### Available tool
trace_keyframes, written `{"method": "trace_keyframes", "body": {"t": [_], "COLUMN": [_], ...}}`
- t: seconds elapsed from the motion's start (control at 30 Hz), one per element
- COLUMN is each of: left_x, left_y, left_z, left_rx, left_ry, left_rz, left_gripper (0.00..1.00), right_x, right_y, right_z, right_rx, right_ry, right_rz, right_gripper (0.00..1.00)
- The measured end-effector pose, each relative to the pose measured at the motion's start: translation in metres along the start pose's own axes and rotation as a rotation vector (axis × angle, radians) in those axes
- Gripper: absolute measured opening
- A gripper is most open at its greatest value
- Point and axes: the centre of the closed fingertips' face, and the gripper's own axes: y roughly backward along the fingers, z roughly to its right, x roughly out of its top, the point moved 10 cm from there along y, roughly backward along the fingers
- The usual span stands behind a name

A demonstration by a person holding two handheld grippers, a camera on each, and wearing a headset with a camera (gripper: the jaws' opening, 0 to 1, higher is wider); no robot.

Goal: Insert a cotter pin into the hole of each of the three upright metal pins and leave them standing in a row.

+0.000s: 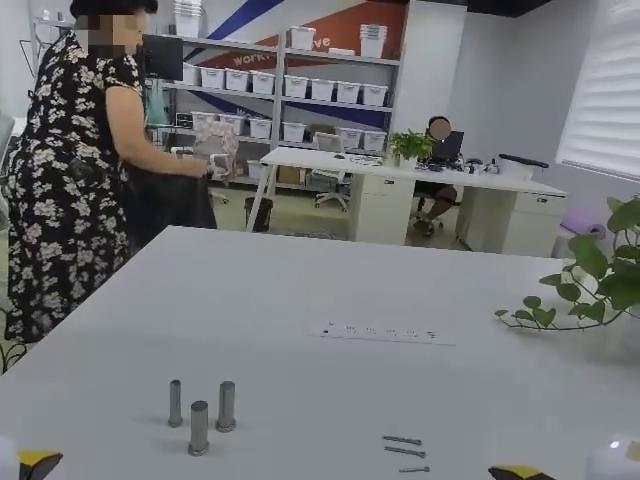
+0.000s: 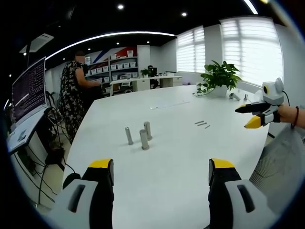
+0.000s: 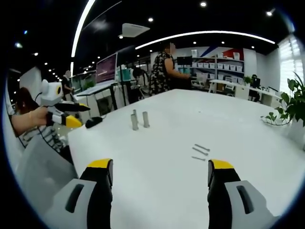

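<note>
Metal pins stand near the table edge, cotter pins well apart.

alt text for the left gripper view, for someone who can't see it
Three metal pins stand upright in a cluster on a white table, with three cotter pins lying loose to their right. The left gripper, yellow-tipped, is open and empty at the bottom; the right gripper, also open, shows at the right edge.
</note>
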Motion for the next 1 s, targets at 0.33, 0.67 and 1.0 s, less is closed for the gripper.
{"method": "trace_keyframes", "body": {"t": [0.33,0.67,1.0], "left_x": [-0.0002,0.0004,-0.001], "left_y": [-0.0008,-0.0002,-0.0009], "left_z": [0.0023,0.0013,-0.0008], "left_rx": [-0.004,-0.004,0.011], "left_ry": [-0.007,0.001,-0.001], "left_rz": [-0.005,-0.002,-0.006], "left_gripper": [0.9,0.98,0.99], "right_x": [-0.0005,-0.0005,0.002], "right_y": [-0.0051,-0.0079,-0.0084], "right_z": [-0.0009,-0.0013,-0.0017], "right_rx": [0.01,0.018,0.023], "right_ry": [0.02,0.013,0.007], "right_rz": [-0.028,-0.029,-0.015], "right_gripper": [0.96,1.0,0.99]}}
